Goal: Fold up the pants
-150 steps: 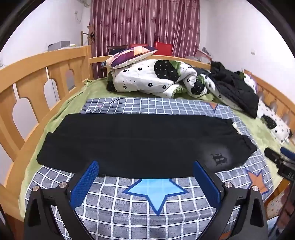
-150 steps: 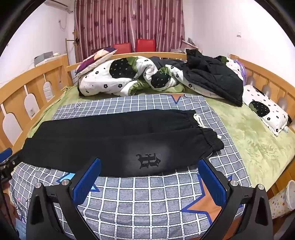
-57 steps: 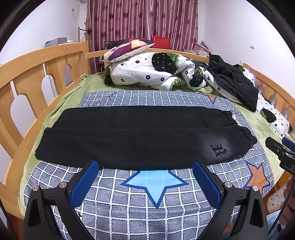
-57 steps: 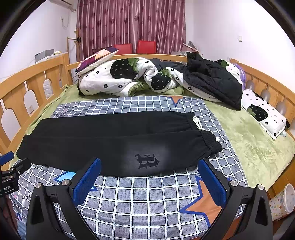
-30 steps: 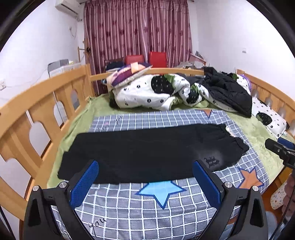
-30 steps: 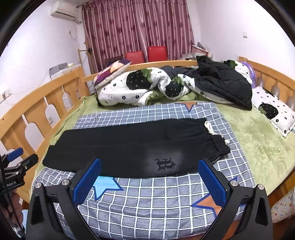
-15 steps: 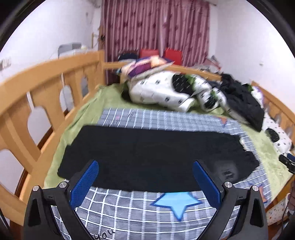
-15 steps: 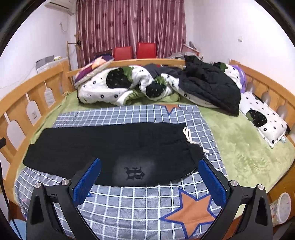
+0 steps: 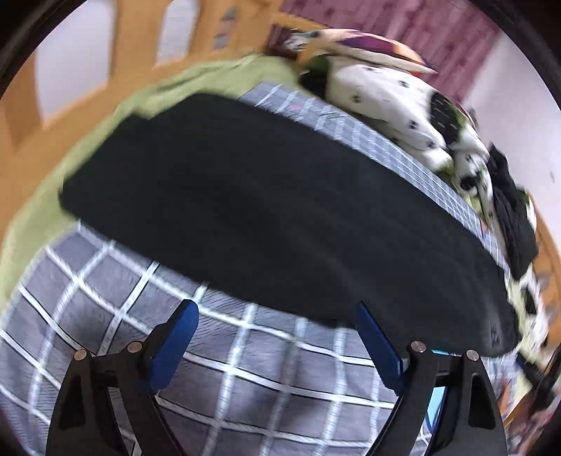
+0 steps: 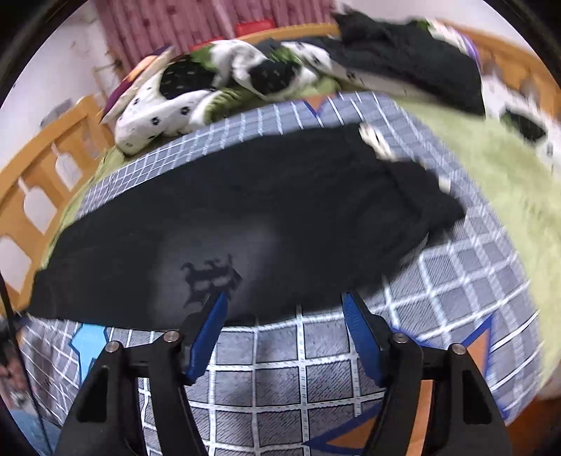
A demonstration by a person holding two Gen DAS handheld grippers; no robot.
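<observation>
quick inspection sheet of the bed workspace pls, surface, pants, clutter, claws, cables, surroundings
surface: checked grey blanket with star prints, over green bedding.
job's things: black pants lying flat across the blanket, waistband to the right, printed logo near the front edge.
clutter: spotted white quilt, black jacket, pillow at the far end.
grippers: left claw and right claw both open, at the pants' near edge, gripping nothing.
cables: nothing seen.
surroundings: wooden bed rail, maroon curtain; views blurred.

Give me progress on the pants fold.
Done: black pants lie flat across the checked blanket, apparently with one leg over the other. In hand: nothing; left gripper and right gripper are open at the near edge. Left: grasp and fold.
</observation>
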